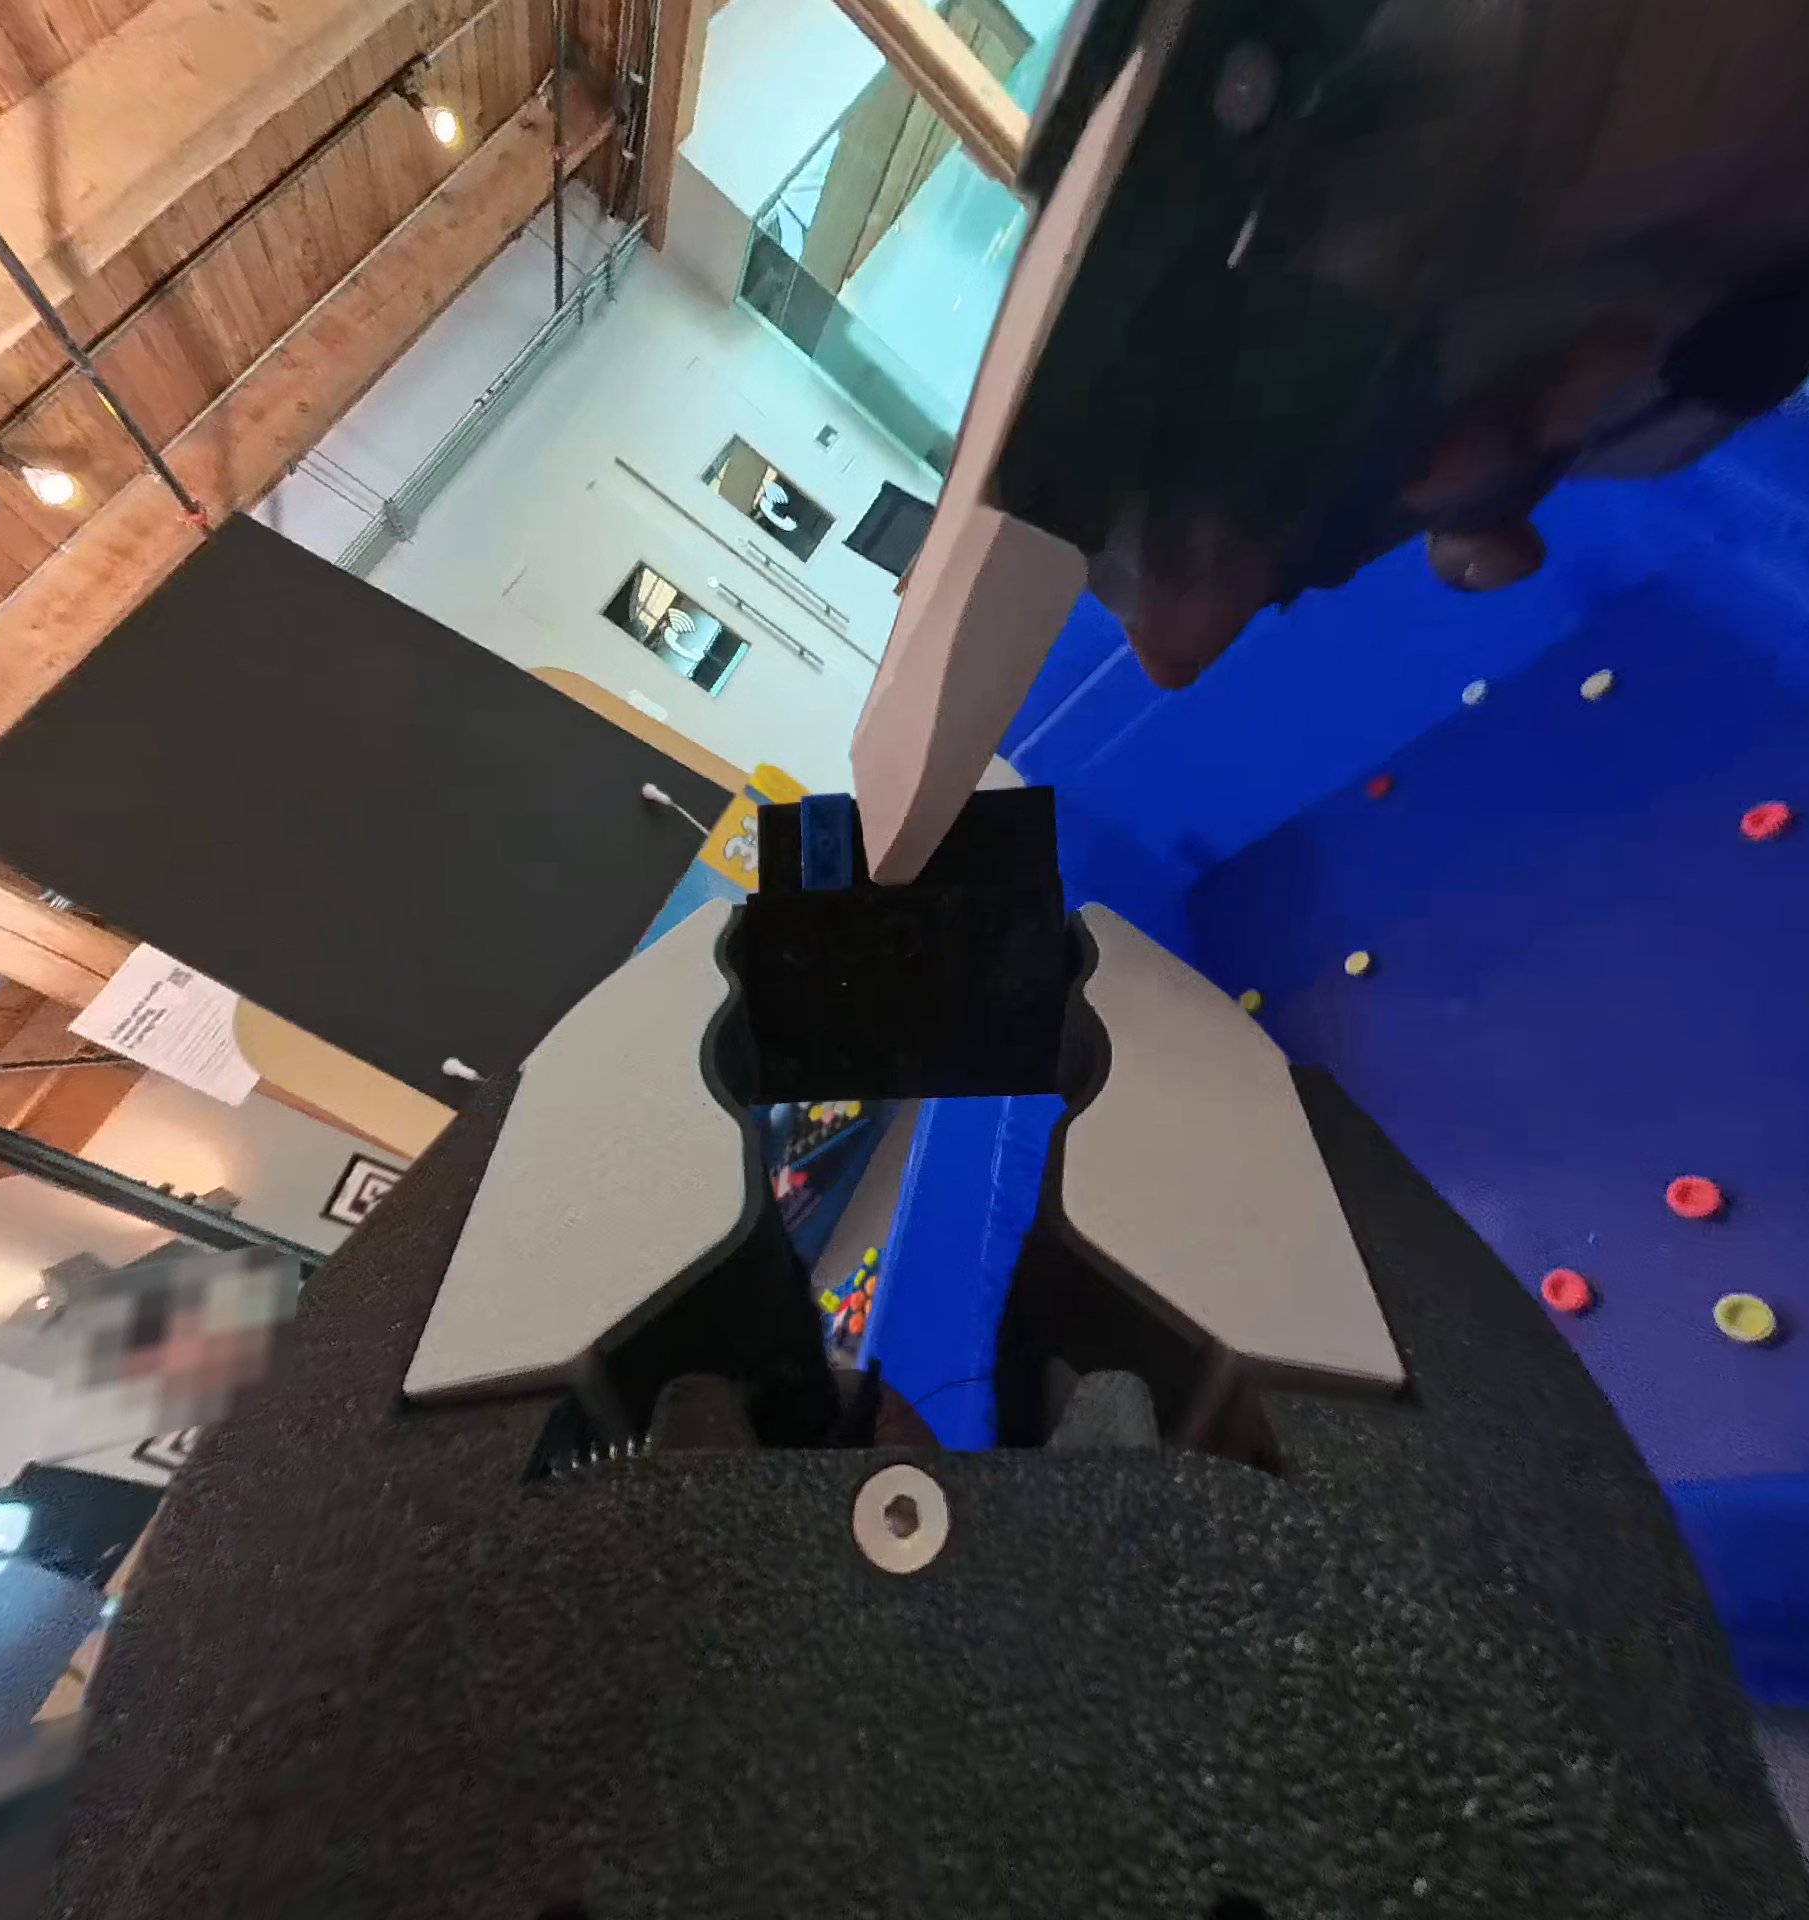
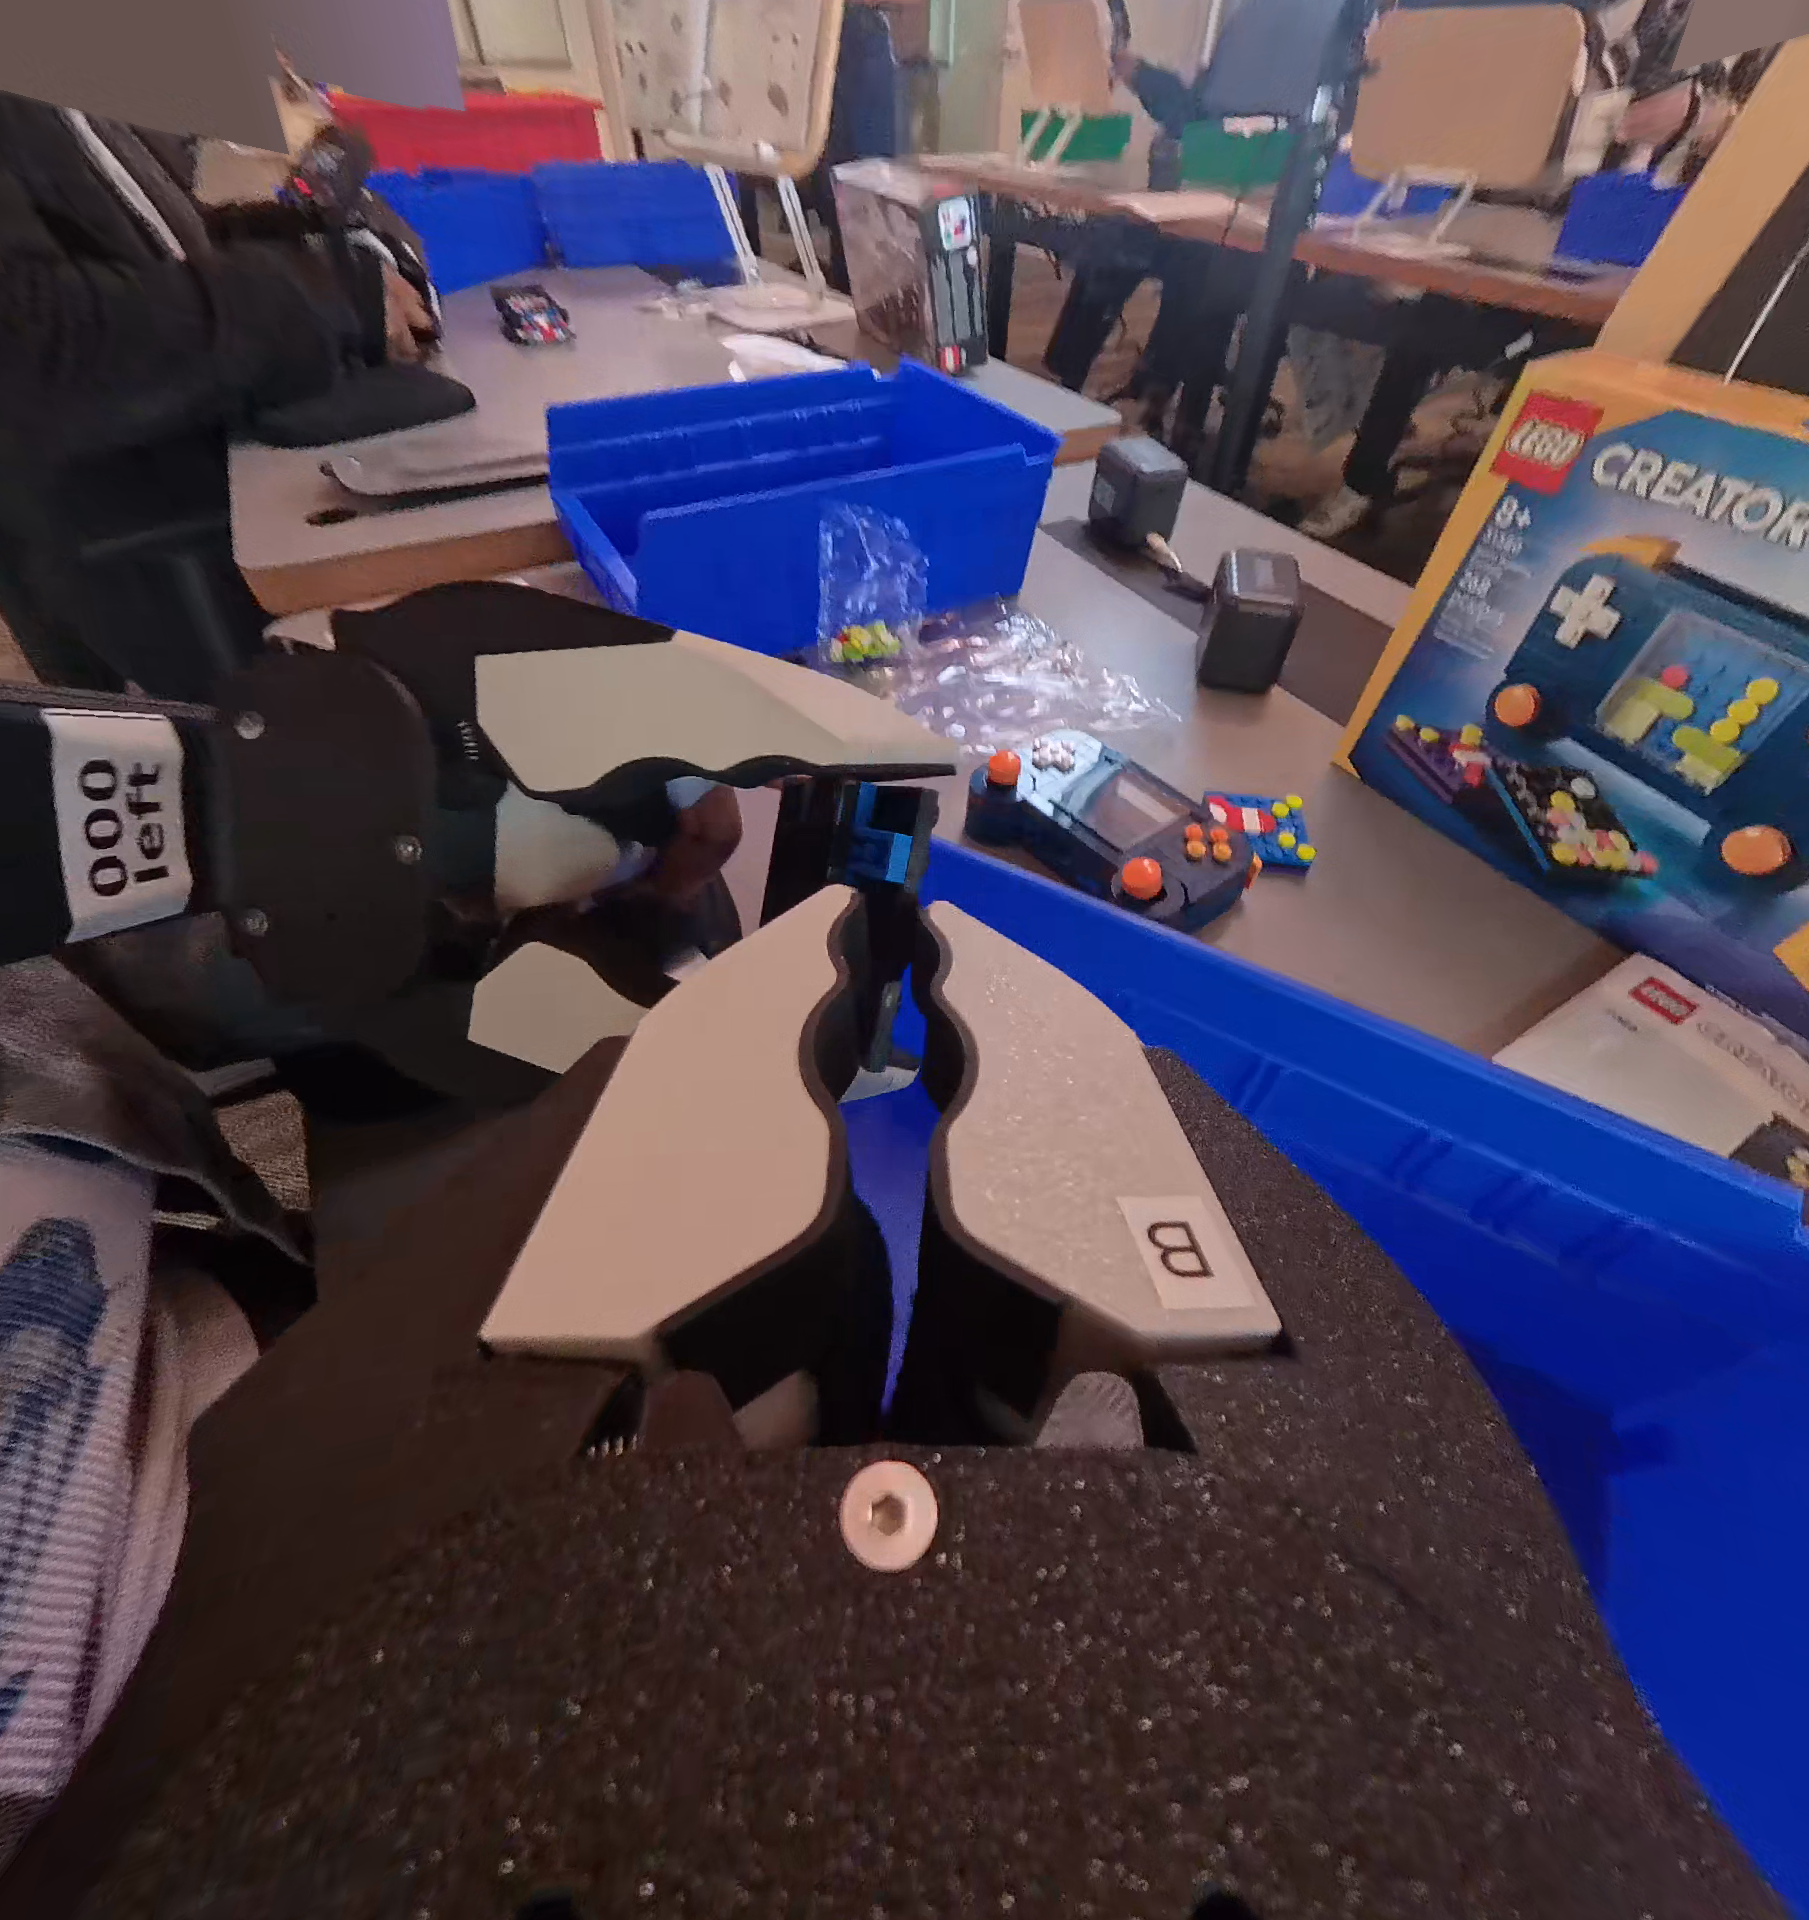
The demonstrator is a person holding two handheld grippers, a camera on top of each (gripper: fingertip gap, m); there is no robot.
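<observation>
My left gripper (image 1: 905, 987) is shut on a flat black brick plate (image 1: 900, 997), held by its two sides above a blue bin. A small blue brick (image 1: 825, 842) stands on the plate's far edge. A finger (image 1: 967, 623) of the right gripper comes down from above, its tip touching the plate beside the blue brick. In the right wrist view my right gripper (image 2: 884, 935) is shut on a thin dark piece (image 2: 884, 997) that joins the blue brick (image 2: 879, 831). The left gripper (image 2: 609, 810) shows at the left, holding the plate (image 2: 858, 771) edge-on.
A large blue bin (image 2: 1399, 1122) lies below, with loose round studs (image 1: 1695, 1195) on its floor. On the table are a built handheld console model (image 2: 1118, 821), a toy set box (image 2: 1658, 644), a booklet (image 2: 1689, 1049), plastic bags (image 2: 983, 665) and another blue bin (image 2: 775, 488). A person's dark sleeve (image 2: 100, 312) is at the far left.
</observation>
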